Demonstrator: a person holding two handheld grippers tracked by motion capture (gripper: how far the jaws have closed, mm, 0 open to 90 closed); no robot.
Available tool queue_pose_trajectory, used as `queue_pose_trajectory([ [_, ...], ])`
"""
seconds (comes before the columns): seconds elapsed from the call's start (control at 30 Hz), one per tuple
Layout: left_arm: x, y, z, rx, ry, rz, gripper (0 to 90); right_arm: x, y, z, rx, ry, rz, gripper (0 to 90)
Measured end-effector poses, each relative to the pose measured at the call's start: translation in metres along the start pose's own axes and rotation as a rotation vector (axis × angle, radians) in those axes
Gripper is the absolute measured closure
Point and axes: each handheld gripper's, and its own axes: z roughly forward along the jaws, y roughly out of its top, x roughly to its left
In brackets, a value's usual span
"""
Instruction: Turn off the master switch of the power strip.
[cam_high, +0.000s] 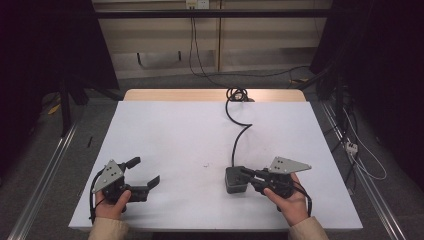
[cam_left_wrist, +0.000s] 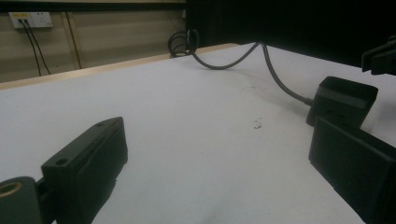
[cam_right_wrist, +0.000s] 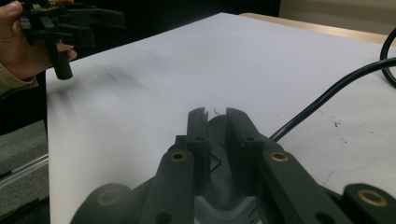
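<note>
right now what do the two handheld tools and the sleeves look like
Both tools, left and right, are black with two flat jaws, brass-coloured pivot bushings and a grey three-cornered plate on top; a black cable trails from each. The person wears beige sleeves.

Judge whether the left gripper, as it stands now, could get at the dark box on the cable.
Probably yes: the left gripper is open, with bare table between it and the dark box. The right gripper already sits over that box.

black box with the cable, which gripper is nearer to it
Right. The right gripper is at the black box, its jaws nearly shut over the top. The left gripper stands open, well off to the left across bare table.
</note>
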Motion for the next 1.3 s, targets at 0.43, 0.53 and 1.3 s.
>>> queue_pose_trajectory([
  [0.43, 0.0005, -0.0003, 0.0002, 0.004, -0.002, 0.002, 4.2, -0.0019, -0.0012, 0.0068, 0.030, 0.011, 0.009, 83.5],
  [0.53, 0.0003, -0.0003, 0.0001, 0.001, -0.002, -0.003, 4.3, -0.0019, -0.0012, 0.0083, 0.034, 0.013, 0.011, 83.4],
  [1.3, 0.0005, -0.0002, 0.0002, 0.002, -0.003, 0.000, 4.2, -0.0001, -0.0001, 0.0101, 0.050, 0.016, -0.002, 86.7],
])
